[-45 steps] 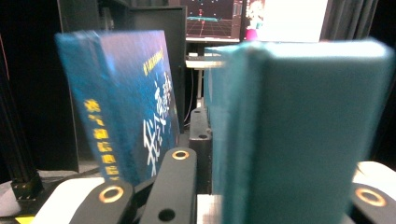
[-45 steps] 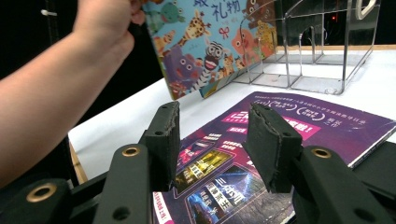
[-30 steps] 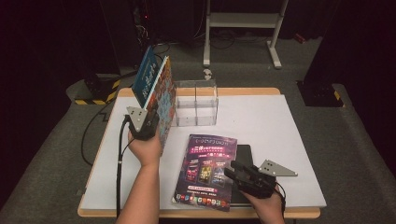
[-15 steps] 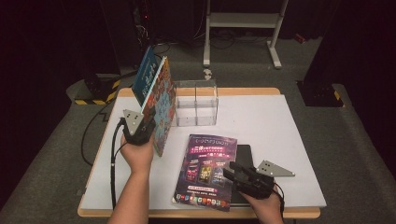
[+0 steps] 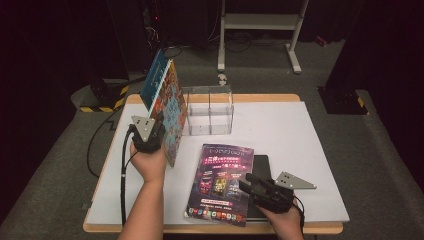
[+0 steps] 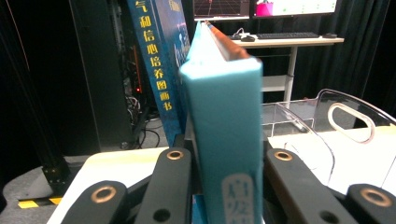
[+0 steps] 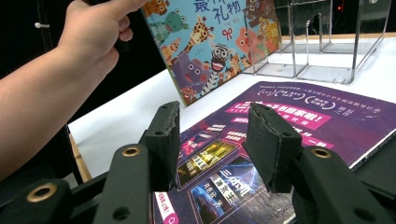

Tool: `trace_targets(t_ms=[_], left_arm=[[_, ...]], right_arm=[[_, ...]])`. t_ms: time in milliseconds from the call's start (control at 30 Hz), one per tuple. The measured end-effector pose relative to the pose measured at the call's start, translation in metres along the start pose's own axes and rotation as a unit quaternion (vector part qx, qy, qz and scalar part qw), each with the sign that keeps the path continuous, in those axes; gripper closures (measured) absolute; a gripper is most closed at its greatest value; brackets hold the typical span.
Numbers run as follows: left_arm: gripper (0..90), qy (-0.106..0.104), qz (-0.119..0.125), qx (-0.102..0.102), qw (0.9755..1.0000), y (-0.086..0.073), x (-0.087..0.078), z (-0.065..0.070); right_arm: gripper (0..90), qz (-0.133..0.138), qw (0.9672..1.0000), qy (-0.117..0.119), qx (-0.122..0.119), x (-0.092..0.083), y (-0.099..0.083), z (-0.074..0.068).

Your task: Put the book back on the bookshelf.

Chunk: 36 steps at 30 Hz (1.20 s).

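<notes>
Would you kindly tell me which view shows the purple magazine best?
The high view: the whole purple magazine lies flat on the table. The right gripper view shows its cover close up but cropped; the left gripper view faces the held books.

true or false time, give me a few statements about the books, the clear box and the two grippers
1. The left gripper is shut on the upright books. True.
2. The purple magazine stands inside the clear box. False: it lies flat on the table, in front of the box.
3. The right gripper holds the magazine. False: its jaws stand apart above the cover, with nothing between them.
4. The clear box has a divider inside. True.
5. The upright books are tilted. True.
</notes>
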State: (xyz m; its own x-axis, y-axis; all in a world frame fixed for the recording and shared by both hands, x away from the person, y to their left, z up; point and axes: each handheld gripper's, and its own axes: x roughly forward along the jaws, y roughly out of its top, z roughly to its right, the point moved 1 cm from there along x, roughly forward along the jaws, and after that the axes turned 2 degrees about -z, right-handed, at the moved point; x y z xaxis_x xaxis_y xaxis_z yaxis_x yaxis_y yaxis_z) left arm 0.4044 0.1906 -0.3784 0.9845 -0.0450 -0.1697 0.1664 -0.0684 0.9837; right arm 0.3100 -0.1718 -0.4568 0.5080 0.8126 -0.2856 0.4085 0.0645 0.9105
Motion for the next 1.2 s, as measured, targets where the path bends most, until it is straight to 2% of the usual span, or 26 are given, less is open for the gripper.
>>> trace_targets(t_ms=[167, 367, 600, 733, 1000, 1200], left_arm=[[78.2, 0.012, 0.008, -0.003, 0.9999, -0.001, 0.003, 0.002], [77.5, 0.016, 0.012, -0.003, 0.9998, -0.003, 0.002, 0.002], [76.3, 0.003, 0.012, -0.013, 0.9998, -0.005, -0.001, -0.003], [72.2, -0.005, 0.011, -0.013, 0.9999, -0.006, -0.004, -0.004], [63.3, -0.020, 0.006, -0.026, 0.9995, -0.011, -0.016, -0.009], [61.6, -0.032, 0.003, -0.027, 0.9991, -0.017, -0.025, -0.013]], right_arm=[[54.3, 0.002, 1.0000, 0.002, 0.000, 0.000, 0.001, 0.000], [54.3, 0.002, 1.0000, 0.003, 0.000, 0.000, 0.001, 0.000], [53.2, -0.001, 1.0000, 0.000, -0.002, 0.001, 0.000, 0.000], [52.6, -0.004, 1.0000, -0.003, -0.006, 0.002, -0.001, -0.001], [51.4, -0.010, 0.9999, -0.008, -0.011, 0.004, -0.002, -0.002], [50.9, -0.014, 0.9998, -0.010, -0.013, 0.005, -0.004, -0.001]])
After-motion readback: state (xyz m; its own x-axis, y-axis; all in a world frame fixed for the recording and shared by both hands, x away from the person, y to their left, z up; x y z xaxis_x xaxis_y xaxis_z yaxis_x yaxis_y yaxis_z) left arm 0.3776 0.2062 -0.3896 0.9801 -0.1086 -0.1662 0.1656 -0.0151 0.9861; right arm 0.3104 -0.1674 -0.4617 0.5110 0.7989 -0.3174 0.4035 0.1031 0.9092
